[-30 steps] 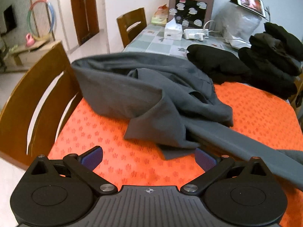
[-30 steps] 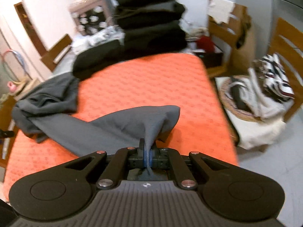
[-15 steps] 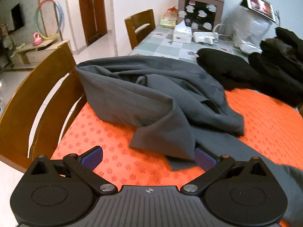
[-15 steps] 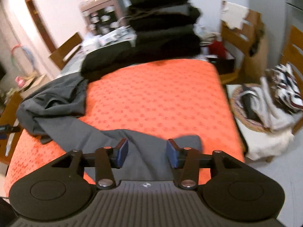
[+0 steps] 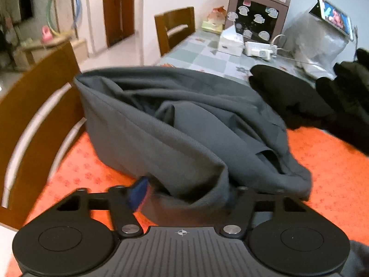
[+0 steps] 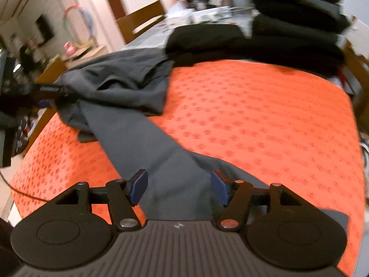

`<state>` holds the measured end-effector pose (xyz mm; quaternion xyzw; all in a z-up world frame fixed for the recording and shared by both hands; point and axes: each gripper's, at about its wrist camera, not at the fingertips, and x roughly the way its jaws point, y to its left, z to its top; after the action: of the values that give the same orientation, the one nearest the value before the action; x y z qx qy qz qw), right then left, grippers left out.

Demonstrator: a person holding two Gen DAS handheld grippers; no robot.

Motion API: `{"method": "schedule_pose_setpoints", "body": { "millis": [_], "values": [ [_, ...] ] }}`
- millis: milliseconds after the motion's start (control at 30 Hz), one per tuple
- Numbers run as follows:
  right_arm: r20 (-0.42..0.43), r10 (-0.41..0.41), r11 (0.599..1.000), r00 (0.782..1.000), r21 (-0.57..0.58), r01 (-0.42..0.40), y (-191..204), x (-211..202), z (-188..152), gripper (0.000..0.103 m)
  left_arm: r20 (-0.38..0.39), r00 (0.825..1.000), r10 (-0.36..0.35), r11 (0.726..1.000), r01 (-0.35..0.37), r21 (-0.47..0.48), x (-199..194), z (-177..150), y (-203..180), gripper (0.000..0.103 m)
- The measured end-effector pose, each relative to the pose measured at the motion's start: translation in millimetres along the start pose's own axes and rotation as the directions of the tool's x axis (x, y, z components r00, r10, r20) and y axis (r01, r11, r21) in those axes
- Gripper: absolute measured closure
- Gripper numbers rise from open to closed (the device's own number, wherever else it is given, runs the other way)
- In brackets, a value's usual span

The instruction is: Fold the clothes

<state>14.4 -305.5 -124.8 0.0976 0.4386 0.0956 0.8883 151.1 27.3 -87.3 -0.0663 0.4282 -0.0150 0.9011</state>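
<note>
Released since a second ago: grey trouser leg [image 6: 147, 138], no longer pinched in the right gripper [image 6: 178, 188], now lying flat on the orange cloth [image 6: 253, 115] under parted, still widening jaws; fabric below the blue pads [image 6: 138, 185], not pressed by either. Moved in as well: left gripper [image 5: 186, 192], formerly wide open short of the heap, now closing over a folded edge of the same grey garment [image 5: 175, 124]. Left pad [image 5: 138, 192] blurred and just beside the cloth; other pad buried under the fold, so a firm pinch cannot be confirmed.

Bunched mass of the garment piled at the table's near-left corner, one leg stretched out diagonally across the orange cloth toward the right gripper. Top of the bunch gaping open like a pouch in the left wrist view.

Beyond the grey heap, touching or nearly touching it, a low pile of black clothes [image 5: 288, 99]; farther right a taller stack of dark folded garments [image 6: 299, 23]. Past the orange cloth, a checked tablecloth [image 5: 203, 57] carrying a white box [image 5: 230, 42] and a power strip [image 5: 260, 48]. Wooden chair [image 5: 34, 115] close against the table's left edge; second chair [image 5: 174, 28] at the far end. Hoop [image 5: 63, 11] leaning against the far wall.
</note>
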Motion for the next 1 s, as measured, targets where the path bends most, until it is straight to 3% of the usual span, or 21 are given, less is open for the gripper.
{"method": "schedule_pose_setpoints", "body": {
  "millis": [67, 133, 433, 533, 600, 633, 667, 867, 1000],
  "values": [
    [-0.018, 0.023, 0.999, 1.000, -0.044, -0.023, 10, 13, 4, 0.028, 0.008, 1.000, -0.024, 0.999, 0.024, 0.023, -3, -3, 1, 0.079],
    [-0.031, 0.034, 0.995, 0.999, -0.093, -0.037, 21, 26, 7, 0.025, 0.012, 1.000, -0.008, 0.998, 0.008, 0.060, -7, -6, 0, 0.088],
    [-0.107, 0.066, 0.948, 0.992, -0.303, -0.096, 68, 88, 33, 0.025, 0.084, 0.996, 0.007, 0.999, -0.004, -0.040, -65, -15, 33, 0.095],
    [-0.106, 0.037, 0.922, 0.994, -0.379, -0.075, 77, 104, 40, 0.027, 0.103, 0.995, 0.005, 0.998, 0.002, -0.065, -93, -19, 48, 0.095],
    [-0.103, 0.011, 0.914, 0.995, -0.403, -0.052, 78, 111, 44, 0.040, 0.101, 0.995, -0.013, 0.998, 0.020, -0.063, -111, -24, 55, 0.095],
    [-0.104, 0.006, 0.913, 0.995, -0.405, -0.048, 77, 114, 46, 0.066, 0.095, 0.995, -0.031, 0.998, 0.037, -0.056, -119, -27, 56, 0.095],
    [-0.101, -0.002, 0.914, 0.995, -0.404, -0.039, 75, 115, 48, 0.099, 0.087, 0.995, -0.057, 0.997, 0.060, -0.041, -125, -31, 56, 0.095],
    [0.004, -0.048, 0.939, 0.999, -0.340, 0.046, 40, 90, 66, 0.102, 0.017, 0.983, -0.181, 0.970, 0.176, 0.166, -148, -57, 19, 0.096],
    [0.068, -0.116, 0.947, 0.991, -0.294, 0.131, 1, 61, 85, 0.102, -0.042, 0.947, -0.319, 0.915, 0.319, 0.248, -151, -66, -23, 0.096]
  ]
}}
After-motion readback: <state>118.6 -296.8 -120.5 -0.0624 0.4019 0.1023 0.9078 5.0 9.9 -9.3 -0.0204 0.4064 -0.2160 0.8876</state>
